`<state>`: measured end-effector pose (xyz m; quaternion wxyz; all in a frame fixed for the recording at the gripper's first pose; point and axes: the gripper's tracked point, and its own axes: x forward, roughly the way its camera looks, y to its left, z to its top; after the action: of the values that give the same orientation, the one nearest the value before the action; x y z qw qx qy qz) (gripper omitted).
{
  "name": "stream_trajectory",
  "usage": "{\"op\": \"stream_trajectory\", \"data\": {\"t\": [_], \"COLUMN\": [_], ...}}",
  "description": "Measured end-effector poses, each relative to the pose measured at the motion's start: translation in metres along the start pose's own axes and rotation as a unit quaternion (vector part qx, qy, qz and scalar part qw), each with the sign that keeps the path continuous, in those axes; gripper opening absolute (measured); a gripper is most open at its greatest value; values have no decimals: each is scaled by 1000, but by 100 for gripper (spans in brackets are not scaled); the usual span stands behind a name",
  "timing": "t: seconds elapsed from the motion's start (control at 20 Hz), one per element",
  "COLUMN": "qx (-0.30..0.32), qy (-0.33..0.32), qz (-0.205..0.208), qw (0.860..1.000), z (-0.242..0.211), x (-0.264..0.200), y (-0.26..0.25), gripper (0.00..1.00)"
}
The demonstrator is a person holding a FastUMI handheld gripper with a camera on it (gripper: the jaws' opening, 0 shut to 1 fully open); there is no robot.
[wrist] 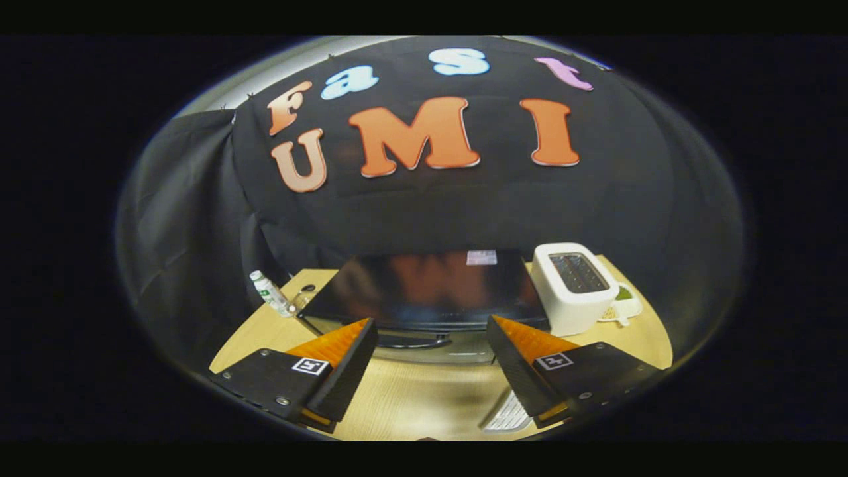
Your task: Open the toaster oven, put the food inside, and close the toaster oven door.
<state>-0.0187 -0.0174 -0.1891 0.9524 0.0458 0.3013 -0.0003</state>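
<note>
My gripper (432, 344) is spread wide, nothing between the fingers, hovering over the light wooden table (424, 397). Just ahead of the fingertips: the black glossy-topped toaster oven (424, 288), door handle facing me, door closed. Right of it, touching or nearly so, a white slot toaster (574, 286). Far left, a small white bottle with green label (270, 293).

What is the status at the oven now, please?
Gripper open, holding nothing. Toaster oven just ahead, door shut, handle between the fingers. Nothing blocking; toaster beside it.
</note>
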Motion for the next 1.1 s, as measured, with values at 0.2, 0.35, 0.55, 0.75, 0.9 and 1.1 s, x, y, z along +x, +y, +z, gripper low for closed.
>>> {"op": "stream_trajectory", "data": {"t": [0.2,0.35,0.55,0.75,0.9,1.1], "qx": [-19,-38,-50,-64,-80,-86], "qy": [-84,-149,-224,-283,-326,-349], "qz": [-22,-34,-34,-32,-34,-34], "qw": [996,988,973,956,941,933], "z": [55,99,150,185,208,222], "x": [-32,-64,-100,-129,-144,-152], "y": [-21,-33,-38,-41,-38,-36], "gripper": [99,99,99,99,99,99]}}
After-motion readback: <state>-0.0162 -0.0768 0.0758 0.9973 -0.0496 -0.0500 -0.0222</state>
